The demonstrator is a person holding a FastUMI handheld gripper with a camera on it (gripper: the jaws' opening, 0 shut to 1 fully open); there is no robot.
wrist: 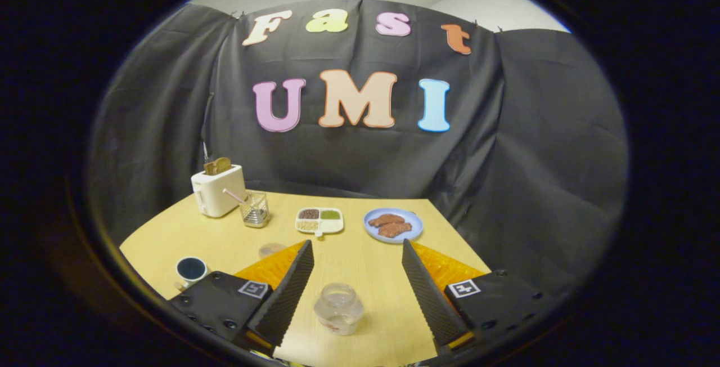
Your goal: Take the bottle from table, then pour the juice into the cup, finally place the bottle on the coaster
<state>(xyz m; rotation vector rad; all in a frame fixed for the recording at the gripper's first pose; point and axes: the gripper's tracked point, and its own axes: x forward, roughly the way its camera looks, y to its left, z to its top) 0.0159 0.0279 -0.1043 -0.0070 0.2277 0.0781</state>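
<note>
Between the gripper's (pixel 354 294) wide-spread fingers stands the clear bottle (pixel 338 308) on the wooden table (pixel 360 254), untouched; the taking step looks in hand, so next comes closing on it, then the dark cup (pixel 191 269) off left

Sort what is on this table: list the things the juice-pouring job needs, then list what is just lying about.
For the job:
bottle, standing between the open jaws, untouched
cup, off to the left
gripper

Just lying about:
toaster with toast
glass with a straw
divided dish
blue plate of food

I cannot pick out the coaster with confidence.
</note>
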